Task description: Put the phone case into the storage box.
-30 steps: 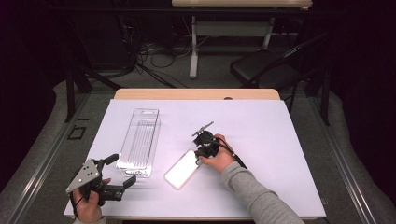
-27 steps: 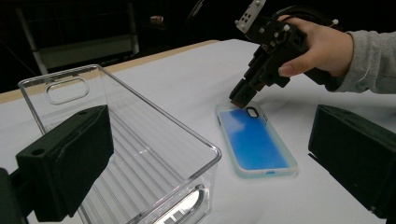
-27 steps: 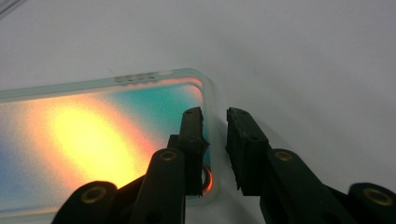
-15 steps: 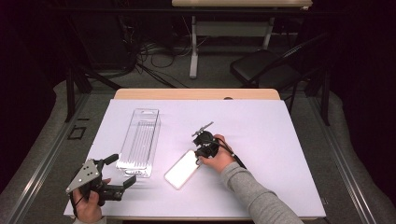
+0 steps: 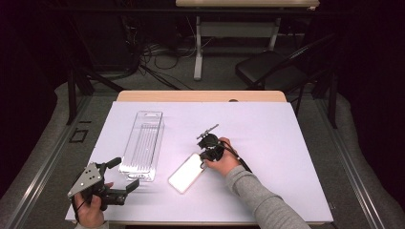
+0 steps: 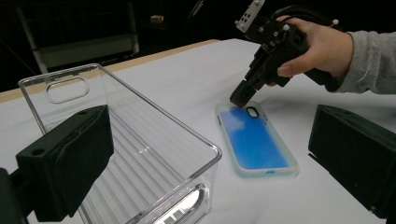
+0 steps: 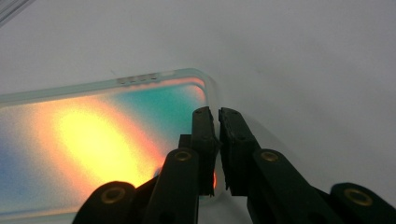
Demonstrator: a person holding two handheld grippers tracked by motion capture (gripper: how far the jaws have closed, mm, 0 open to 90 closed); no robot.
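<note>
A translucent phone case [image 5: 186, 172] lies flat on the white table cover [image 5: 267, 129], its inside glowing blue in the left gripper view [image 6: 254, 140] and orange-teal in the right gripper view [image 7: 93, 140]. My right gripper [image 5: 204, 159] points down at the case's far end [image 6: 240, 99]. Its jaws have just been closing and now pinch the case's rim [image 7: 218, 114], one jaw inside and one outside. A clear plastic box [image 5: 143, 143] lies to the left of the case. My left gripper [image 5: 125, 172] stands open at the box's near end [image 6: 210, 158], holding nothing.
The box's near corner [image 6: 205, 154] sits between the left jaws' line of sight and the case. A folding chair [image 5: 267, 71] and desk legs [image 5: 198, 47] stand beyond the table's far wooden edge [image 5: 200, 96]. Open white surface stretches to the right.
</note>
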